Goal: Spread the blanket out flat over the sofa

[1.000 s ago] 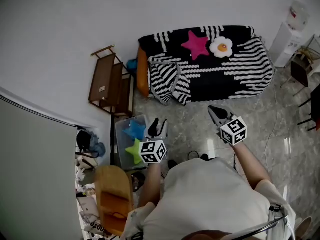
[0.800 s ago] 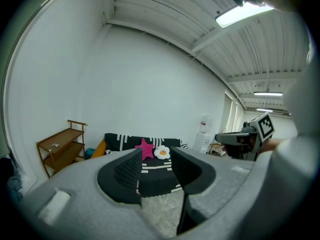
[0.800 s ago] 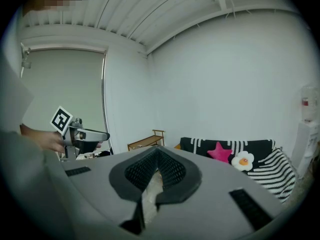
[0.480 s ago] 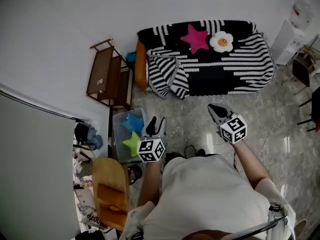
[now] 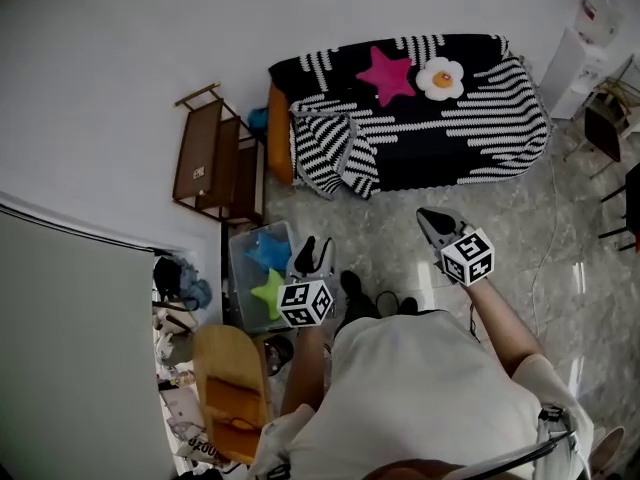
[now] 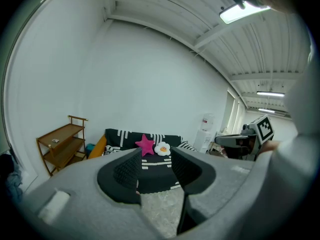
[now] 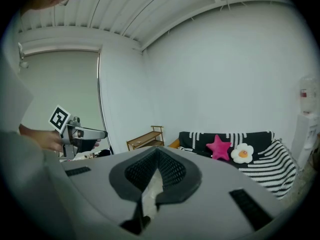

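White wall [image 5: 120, 58], grey marbled floor [image 5: 400, 233]. Sofa [image 5: 281, 133] stands against the wall, long axis along it. A black-and-white striped blanket [image 5: 450, 133] lies lengthwise over it, bunched in folds at the left end. Wooden shelf [image 5: 222, 168] beside it, label too small to read. Left gripper [image 5: 315, 246] is over the floor, jaws apart, empty. Right gripper [image 5: 430, 220] has its tips together, empty.

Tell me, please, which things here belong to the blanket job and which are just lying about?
Job: striped blanket, sofa, left claw, right claw.
Lying about: wooden shelf, plastic bin, water dispenser, pink star cushion, flower cushion.
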### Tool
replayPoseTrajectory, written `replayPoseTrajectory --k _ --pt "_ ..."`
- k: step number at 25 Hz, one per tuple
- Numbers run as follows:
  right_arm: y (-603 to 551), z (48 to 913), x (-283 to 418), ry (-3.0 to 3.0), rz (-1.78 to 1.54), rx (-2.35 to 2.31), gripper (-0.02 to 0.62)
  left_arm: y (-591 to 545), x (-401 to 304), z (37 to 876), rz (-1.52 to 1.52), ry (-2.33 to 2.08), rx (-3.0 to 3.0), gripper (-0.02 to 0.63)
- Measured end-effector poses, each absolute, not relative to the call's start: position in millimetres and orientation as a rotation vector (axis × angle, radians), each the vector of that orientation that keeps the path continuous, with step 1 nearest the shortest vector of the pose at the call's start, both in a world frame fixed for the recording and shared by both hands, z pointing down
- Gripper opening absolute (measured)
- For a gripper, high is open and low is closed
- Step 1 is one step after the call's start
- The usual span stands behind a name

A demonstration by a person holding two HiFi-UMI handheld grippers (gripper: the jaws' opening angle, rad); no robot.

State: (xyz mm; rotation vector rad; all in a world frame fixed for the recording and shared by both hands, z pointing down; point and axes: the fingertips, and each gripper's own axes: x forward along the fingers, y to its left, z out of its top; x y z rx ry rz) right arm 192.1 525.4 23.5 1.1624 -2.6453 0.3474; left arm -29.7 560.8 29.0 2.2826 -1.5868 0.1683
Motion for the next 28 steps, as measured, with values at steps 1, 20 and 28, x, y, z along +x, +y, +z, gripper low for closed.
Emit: replayPoseTrajectory --k 1,20,28 --pt "522 25 191 -2.635 0.351 1.173 0.003 556 -32 30 0.17 -1.576 2.287 0.181" --pt "405 24 93 -2.535 0.375 1.305 0.003 414 -127 34 0.164 -1.419 2.368 0.181" --pt "367 27 51 -2.493 0.4 1.36 0.003 377 -172 43 0.192 -1.357 2.388 0.181"
